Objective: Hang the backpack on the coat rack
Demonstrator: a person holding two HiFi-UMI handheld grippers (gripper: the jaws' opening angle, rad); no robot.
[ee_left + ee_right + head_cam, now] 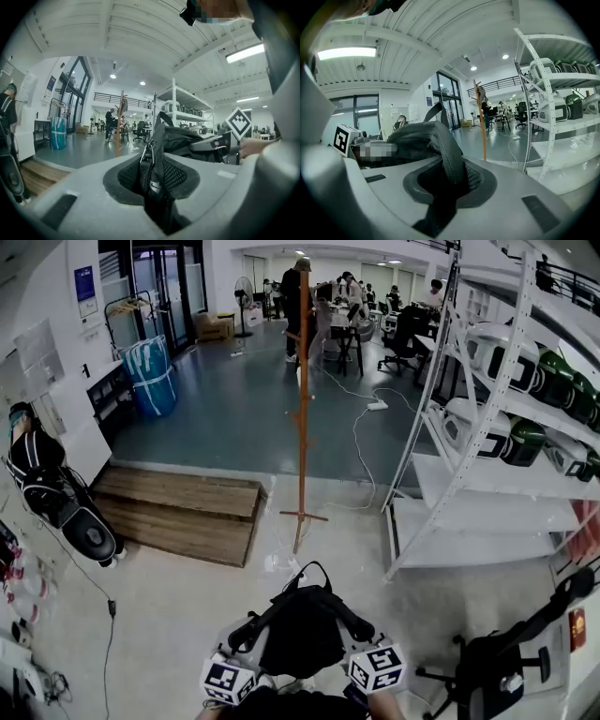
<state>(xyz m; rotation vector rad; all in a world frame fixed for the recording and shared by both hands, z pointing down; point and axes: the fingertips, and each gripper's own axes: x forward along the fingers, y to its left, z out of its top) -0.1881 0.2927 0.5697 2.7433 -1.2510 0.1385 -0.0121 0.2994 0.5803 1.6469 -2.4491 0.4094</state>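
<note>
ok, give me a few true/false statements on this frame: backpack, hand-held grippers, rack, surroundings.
1. The left hand-held gripper and right hand-held gripper are both shut on the backpack. True.
2. The backpack already hangs on the coat rack. False: it is held low before the person, apart from the rack.
3. White shelving stands right of the rack in the head view. True.
4. The wooden platform lies right of the rack. False: it lies left of it.
</note>
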